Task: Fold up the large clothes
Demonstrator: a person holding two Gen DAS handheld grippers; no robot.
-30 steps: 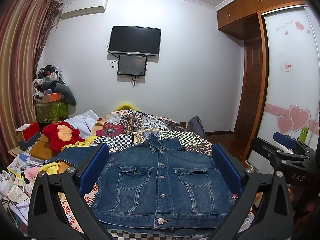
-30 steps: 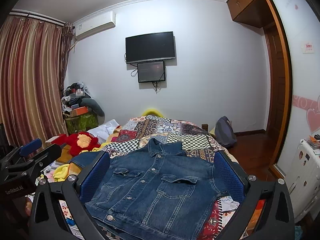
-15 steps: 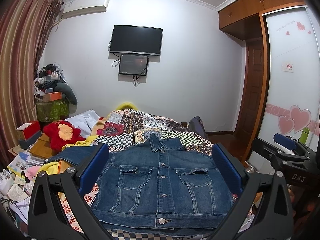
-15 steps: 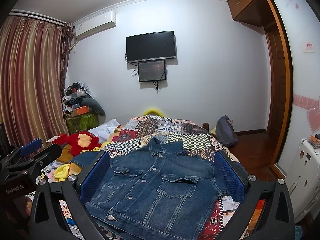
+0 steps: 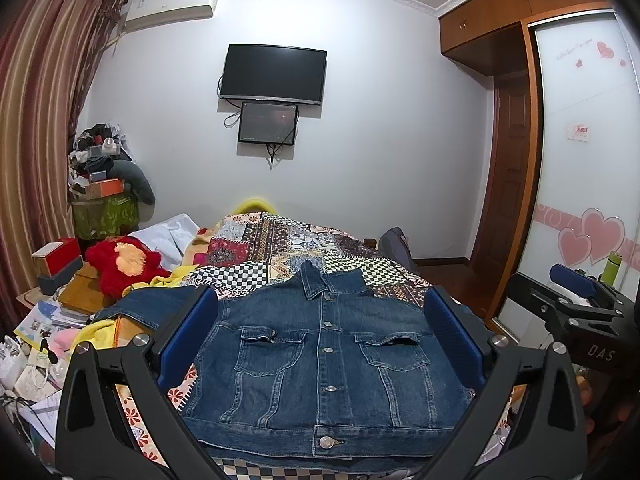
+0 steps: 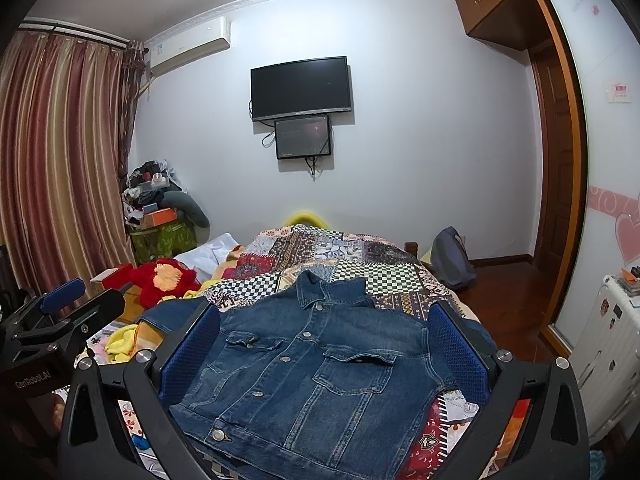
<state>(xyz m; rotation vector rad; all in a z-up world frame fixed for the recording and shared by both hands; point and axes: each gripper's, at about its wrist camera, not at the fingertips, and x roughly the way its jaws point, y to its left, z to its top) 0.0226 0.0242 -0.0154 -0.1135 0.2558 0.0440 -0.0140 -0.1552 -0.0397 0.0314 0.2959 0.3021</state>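
A blue denim jacket point(image 5: 324, 364) lies front up and buttoned on the patchwork bed point(image 5: 280, 244), collar away from me, one sleeve point(image 5: 152, 304) spread to the left. It also shows in the right wrist view point(image 6: 304, 376). My left gripper point(image 5: 320, 320) is open and empty, held above the jacket's near hem. My right gripper point(image 6: 324, 328) is open and empty, above the jacket's near right side. Each gripper shows at the edge of the other's view: the right one point(image 5: 576, 292) and the left one point(image 6: 60, 300).
A red plush toy point(image 5: 124, 260), boxes and papers point(image 5: 48, 320) crowd the left side of the bed. A dark backpack point(image 6: 452, 256) sits on the floor at the right. A wardrobe point(image 5: 580, 184) stands right; a white suitcase point(image 6: 608, 352) is near right.
Both grippers have shifted very slightly; the jacket has not moved and both stay open.
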